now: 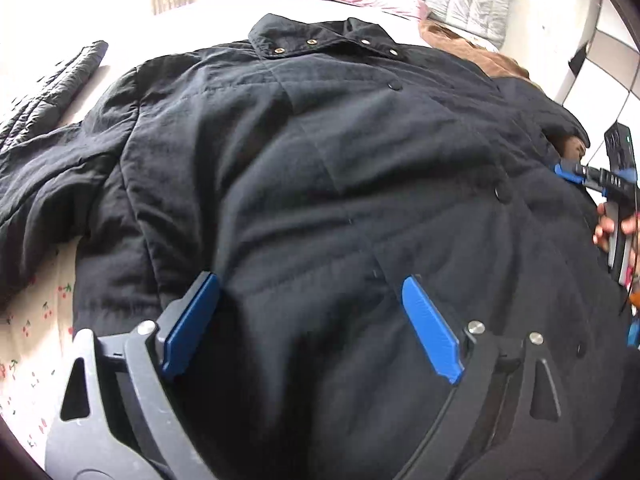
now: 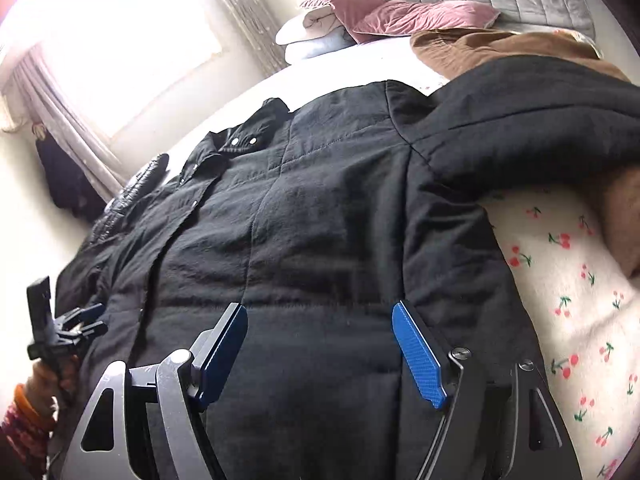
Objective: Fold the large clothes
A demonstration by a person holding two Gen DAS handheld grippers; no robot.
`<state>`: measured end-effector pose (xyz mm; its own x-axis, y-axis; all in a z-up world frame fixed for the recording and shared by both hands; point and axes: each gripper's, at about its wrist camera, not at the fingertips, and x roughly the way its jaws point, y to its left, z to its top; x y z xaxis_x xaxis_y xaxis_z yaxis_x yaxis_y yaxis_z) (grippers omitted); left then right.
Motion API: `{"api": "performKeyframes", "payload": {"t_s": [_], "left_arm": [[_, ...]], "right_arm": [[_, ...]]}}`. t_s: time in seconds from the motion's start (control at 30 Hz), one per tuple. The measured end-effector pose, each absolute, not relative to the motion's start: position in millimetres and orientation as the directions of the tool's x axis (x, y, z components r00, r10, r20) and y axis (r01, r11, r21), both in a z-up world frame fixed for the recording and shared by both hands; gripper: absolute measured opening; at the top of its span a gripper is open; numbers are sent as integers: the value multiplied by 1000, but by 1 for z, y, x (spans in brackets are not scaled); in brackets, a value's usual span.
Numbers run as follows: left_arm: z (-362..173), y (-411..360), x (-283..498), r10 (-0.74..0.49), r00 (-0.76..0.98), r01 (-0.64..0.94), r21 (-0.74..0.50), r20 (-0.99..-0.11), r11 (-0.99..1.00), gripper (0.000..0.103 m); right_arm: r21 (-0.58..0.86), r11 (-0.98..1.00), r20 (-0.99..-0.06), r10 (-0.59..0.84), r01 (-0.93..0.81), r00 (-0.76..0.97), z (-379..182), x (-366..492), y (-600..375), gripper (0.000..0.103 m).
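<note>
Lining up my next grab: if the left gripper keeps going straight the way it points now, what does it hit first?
Most likely the black jacket: the left gripper points down at its quilted front, jaws open with nothing between them. Nothing else shows in that line, though depth is hard to judge.

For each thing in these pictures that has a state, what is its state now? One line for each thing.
black jacket: spread flat on the bed, front up, snaps closed, not yet folded
jacket collar: lying flat, at the far end
left gripper: open, over the jacket's lower part, holding nothing
right gripper: open, over the jacket's lower part, holding nothing
brown garment: crumpled, beside the jacket
</note>
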<state>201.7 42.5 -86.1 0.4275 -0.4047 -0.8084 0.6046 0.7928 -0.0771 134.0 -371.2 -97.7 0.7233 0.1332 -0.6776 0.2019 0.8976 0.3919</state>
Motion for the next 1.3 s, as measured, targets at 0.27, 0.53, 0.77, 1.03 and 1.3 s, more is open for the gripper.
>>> {"api": "performKeyframes", "payload": {"t_s": [0.27,0.53,0.77,1.03,1.3], "left_arm": [[-45,58,170,-383,413,527,-126,-827,841,93],[15,50,180,-394,494,351,-236,-775,906,102],[0,33,195,-407,492,262,-315,-770,912,102],[-48,30,203,-417,435,179,-377,-798,909,102],[-50,37,208,-378,458,188,-328,-804,926,102]], "right_arm": [[408,847,-695,46,341,718,-48,94,-412,77],[447,728,-669,-114,520,734,1,74,-502,77],[621,494,-646,-118,609,754,-22,46,-586,77],[660,390,-642,-150,642,752,-50,48,-623,76],[503,371,-715,-329,781,617,-45,71,-625,26]]}}
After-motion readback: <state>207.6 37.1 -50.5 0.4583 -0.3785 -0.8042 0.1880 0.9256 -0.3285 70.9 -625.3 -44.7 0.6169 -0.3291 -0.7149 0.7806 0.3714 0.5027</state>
